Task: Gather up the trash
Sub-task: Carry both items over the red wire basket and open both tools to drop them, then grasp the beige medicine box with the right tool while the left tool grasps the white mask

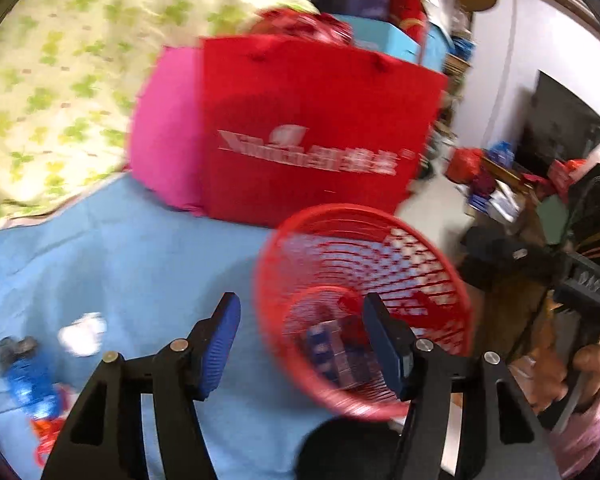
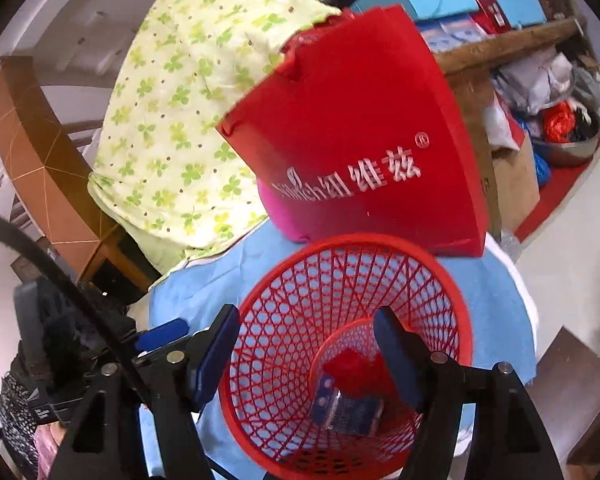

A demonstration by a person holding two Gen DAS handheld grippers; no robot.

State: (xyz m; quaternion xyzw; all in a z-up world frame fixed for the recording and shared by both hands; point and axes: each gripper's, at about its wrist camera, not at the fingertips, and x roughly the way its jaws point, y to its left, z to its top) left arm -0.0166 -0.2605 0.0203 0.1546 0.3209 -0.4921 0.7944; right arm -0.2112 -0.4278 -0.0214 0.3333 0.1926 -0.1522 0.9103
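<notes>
left gripper (image 1: 300, 340): released, nothing held | right gripper (image 2: 306, 354): released, empty, over basket (image 2: 460, 320) | red wrapper (image 2: 350, 366) and blue packet (image 2: 350, 410): lay in basket bottom | basket: on blue cloth (image 1: 120, 248)

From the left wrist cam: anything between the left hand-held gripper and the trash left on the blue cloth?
Nothing visible. The left hand-held gripper is open and empty; the white scrap and blue wrapper lie on bare blue cloth, left of the red basket.

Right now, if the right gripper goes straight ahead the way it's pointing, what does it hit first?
Most likely the red mesh basket: the open right gripper points into its mouth, toward the red and blue trash at the bottom. Depth is hard to judge.
</notes>
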